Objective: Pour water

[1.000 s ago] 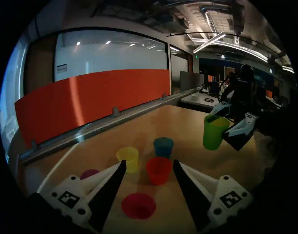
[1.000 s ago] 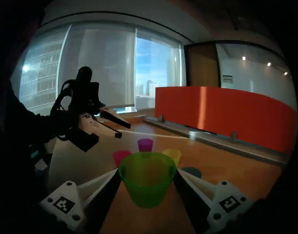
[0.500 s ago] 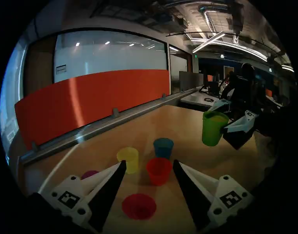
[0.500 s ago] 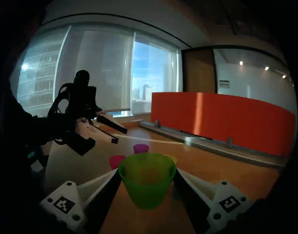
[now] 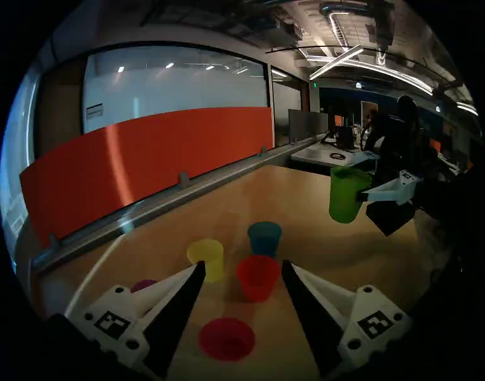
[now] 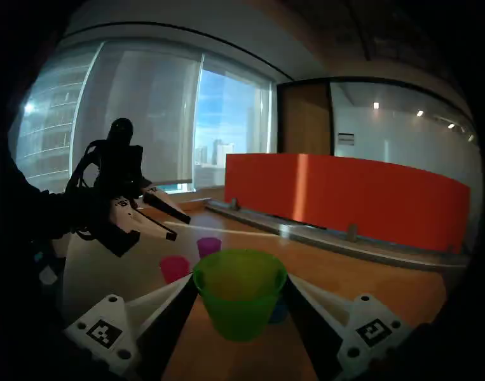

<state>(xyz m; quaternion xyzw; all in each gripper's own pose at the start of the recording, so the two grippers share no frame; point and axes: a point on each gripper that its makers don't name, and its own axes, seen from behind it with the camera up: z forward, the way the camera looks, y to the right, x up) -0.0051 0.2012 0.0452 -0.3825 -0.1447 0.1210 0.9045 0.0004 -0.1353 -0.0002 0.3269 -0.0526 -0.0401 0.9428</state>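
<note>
My right gripper point(image 6: 240, 298) is shut on a green cup point(image 6: 239, 291), held upright in the air above the wooden table point(image 6: 344, 273). From the left gripper view the same green cup point(image 5: 346, 193) hangs at the right, clamped by the right gripper point(image 5: 363, 192). My left gripper point(image 5: 242, 279) is open, and between its fingers on the table stands a red cup point(image 5: 257, 277). Beside it are a yellow cup point(image 5: 205, 258), a blue cup point(image 5: 264, 238), a pink cup point(image 5: 226, 338) and a purple cup point(image 5: 142, 286). The left gripper point(image 6: 169, 220) also shows at the left of the right gripper view, above a pink cup point(image 6: 174, 268) and a purple cup point(image 6: 208, 246).
An orange partition point(image 5: 147, 159) with a metal rail point(image 5: 178, 197) runs along the table's far edge. Windows point(image 6: 147, 127) lie beyond the table in the right gripper view. A hand and dark sleeve point(image 5: 433, 197) hold the right gripper. More desks point(image 5: 325, 152) stand behind.
The right gripper has lifted the green cup higher and swung it to the right across the table; the cups below it have slid left in its view. The left gripper has barely moved.
</note>
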